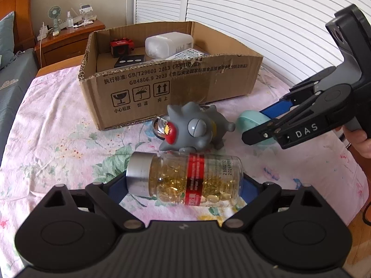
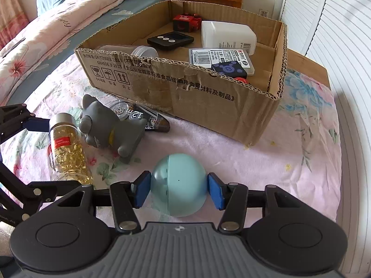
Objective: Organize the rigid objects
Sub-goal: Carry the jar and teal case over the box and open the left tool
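We note the cardboard box [image 2: 185, 97] sitting toward the far side of the worktop [image 2: 301, 139], its torn near wall facing us, with the floral cloth running bare to its right and in front of it. Inside the box: a white bottle [image 2: 228, 36], a black remote [image 2: 170, 40], a red toy [image 2: 186, 22], a labelled case [image 2: 220, 58] and a clear jar [image 2: 141, 51] against the near wall.

Just in front of the box's left corner the room tightens. A grey toy cat [image 1: 192, 127] stands there, with a clear flat item [image 2: 139, 115] between it and the box wall. The capsule bottle [image 1: 185, 180] lies on its side just beside the cat, silver cap to the left.

The left hand-held gripper [image 1: 185, 185] comes in low and level, fingers spread wide to either side of the capsule bottle, one by the cap and one by the base; we cannot tell whether the pads touch it.

The right hand-held gripper [image 2: 178, 188] sits to the right of the cat, angled down toward the cloth. Its blue pads [image 2: 141, 191] lie against both sides of the teal ball [image 2: 178, 185], pinching it. The ball rests on the cloth, well apart from the box, open cloth between them. The worktop's right edge lies near the louvred doors [image 1: 255, 11].
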`<act>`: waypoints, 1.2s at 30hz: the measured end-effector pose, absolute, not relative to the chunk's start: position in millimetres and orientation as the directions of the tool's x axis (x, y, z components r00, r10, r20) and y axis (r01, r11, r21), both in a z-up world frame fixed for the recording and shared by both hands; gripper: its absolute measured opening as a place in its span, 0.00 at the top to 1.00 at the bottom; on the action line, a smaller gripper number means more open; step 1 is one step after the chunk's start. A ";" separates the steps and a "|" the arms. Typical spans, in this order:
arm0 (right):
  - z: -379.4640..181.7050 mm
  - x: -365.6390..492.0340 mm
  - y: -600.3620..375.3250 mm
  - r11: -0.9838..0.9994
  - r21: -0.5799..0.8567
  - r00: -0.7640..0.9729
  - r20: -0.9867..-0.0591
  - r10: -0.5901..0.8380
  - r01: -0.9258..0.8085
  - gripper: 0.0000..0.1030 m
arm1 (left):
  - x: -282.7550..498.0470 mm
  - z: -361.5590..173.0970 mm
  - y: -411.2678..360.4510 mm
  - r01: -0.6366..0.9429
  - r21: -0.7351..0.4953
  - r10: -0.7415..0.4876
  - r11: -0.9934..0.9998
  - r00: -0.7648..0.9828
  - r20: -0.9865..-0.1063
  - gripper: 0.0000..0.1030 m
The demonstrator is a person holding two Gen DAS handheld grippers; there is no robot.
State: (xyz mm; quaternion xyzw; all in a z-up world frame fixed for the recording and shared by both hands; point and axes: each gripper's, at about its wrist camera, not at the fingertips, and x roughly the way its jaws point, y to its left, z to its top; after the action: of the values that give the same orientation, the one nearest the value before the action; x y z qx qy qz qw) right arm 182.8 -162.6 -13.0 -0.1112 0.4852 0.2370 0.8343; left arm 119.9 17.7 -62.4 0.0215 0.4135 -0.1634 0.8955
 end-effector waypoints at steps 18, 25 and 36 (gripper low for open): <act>11.5 164.2 -167.4 0.883 0.007 0.450 -0.859 0.246 -0.469 0.44 | 115.3 -33.9 24.1 0.389 -0.085 -0.304 0.917 0.547 -0.780 0.10; 41.8 156.2 -168.4 0.878 -0.013 0.491 -0.833 0.255 -0.479 0.44 | 122.5 10.8 24.5 0.454 -0.028 -0.315 0.891 0.572 -0.758 0.10; 85.6 167.3 -162.2 0.875 -0.019 0.564 -0.772 0.295 -0.483 0.44 | 202.0 55.7 21.1 0.424 0.043 -0.284 0.905 0.676 -0.680 0.09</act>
State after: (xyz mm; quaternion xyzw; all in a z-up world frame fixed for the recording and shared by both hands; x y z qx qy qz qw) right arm 167.3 -162.2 85.6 -0.1149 0.4111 0.2218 0.8767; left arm 202.0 21.1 55.7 0.0991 0.3527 -0.1944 0.9099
